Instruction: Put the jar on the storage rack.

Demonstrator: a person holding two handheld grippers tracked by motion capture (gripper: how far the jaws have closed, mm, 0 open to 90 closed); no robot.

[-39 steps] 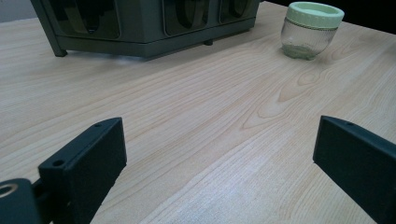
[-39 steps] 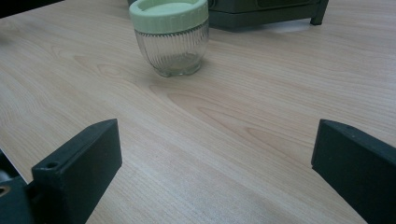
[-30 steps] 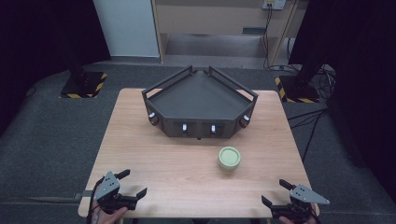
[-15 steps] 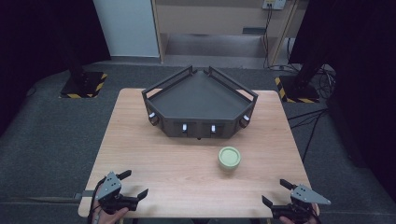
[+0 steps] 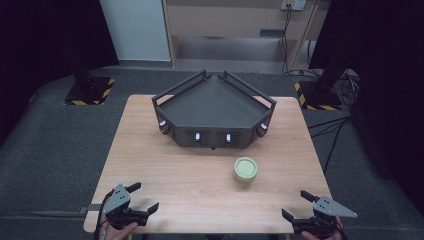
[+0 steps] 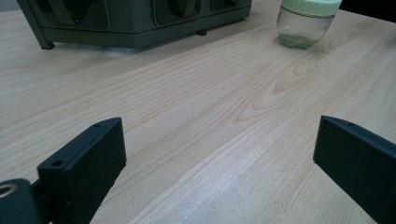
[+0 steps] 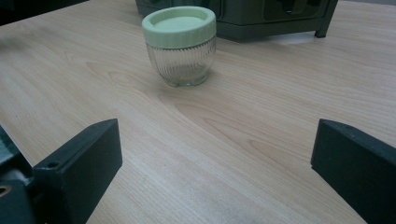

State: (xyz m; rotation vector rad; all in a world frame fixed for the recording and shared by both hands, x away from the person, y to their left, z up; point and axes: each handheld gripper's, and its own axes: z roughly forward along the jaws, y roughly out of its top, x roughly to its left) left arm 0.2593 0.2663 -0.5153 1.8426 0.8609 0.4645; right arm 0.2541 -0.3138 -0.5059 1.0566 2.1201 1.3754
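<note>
A small ribbed glass jar with a pale green lid [image 5: 245,169] stands upright on the wooden table [image 5: 190,170], right of centre; it also appears in the right gripper view [image 7: 180,44] and far off in the left gripper view [image 6: 305,22]. My left gripper [image 5: 143,196] rests at the table's near left corner, jaws wide apart and empty [image 6: 215,154]. At the near right corner my right gripper [image 5: 296,206] is open too, with nothing between its jaws [image 7: 215,154]. The jar stands well ahead of both.
A dark angular tray-like fixture [image 5: 215,107] with raised rails and small lit front knobs sits at the table's far middle, just behind the jar. Grey carpet surrounds the table. Two stand bases with yellow-black tape [image 5: 90,91] flank the far corners.
</note>
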